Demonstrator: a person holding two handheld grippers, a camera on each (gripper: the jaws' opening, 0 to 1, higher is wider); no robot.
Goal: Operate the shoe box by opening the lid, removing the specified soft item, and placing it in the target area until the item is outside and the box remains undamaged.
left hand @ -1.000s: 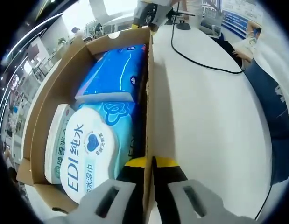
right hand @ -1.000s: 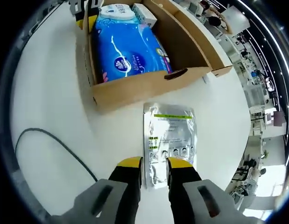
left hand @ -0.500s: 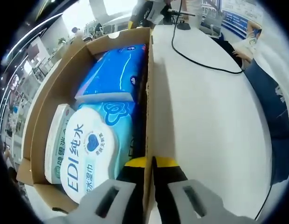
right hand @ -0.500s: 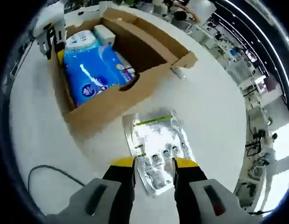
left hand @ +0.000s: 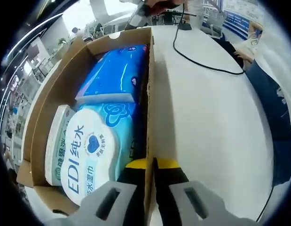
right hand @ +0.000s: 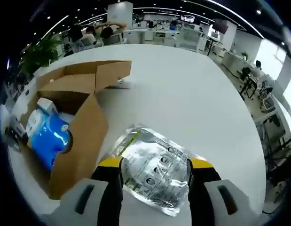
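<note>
Left gripper view: the left gripper sat at 6 o'clock, its fingers pinched narrow on the right-hand side wall of the cardboard box, one finger inside and one outside. Inside the box, a white-lidded wet wipes pack lay nearest the gripper at about 8 o'clock, with a small white carton just beside it against the far wall. A blue tissue pack lay beyond them toward 11 o'clock. The white worktop ran from 1 to 5 o'clock, and a black cable curved across it near 1 o'clock.

Right gripper view: the right gripper was at 6 o'clock, fingers spread wide either side of a silver foil pouch. I could not tell whether the fingers touched it. The pouch lay flat on the worktop, outside the box and just beside its near end wall. The box sat at 8 to 10 o'clock with its lid flaps folded open, and the blue tissue pack showed inside at 9 o'clock.
</note>
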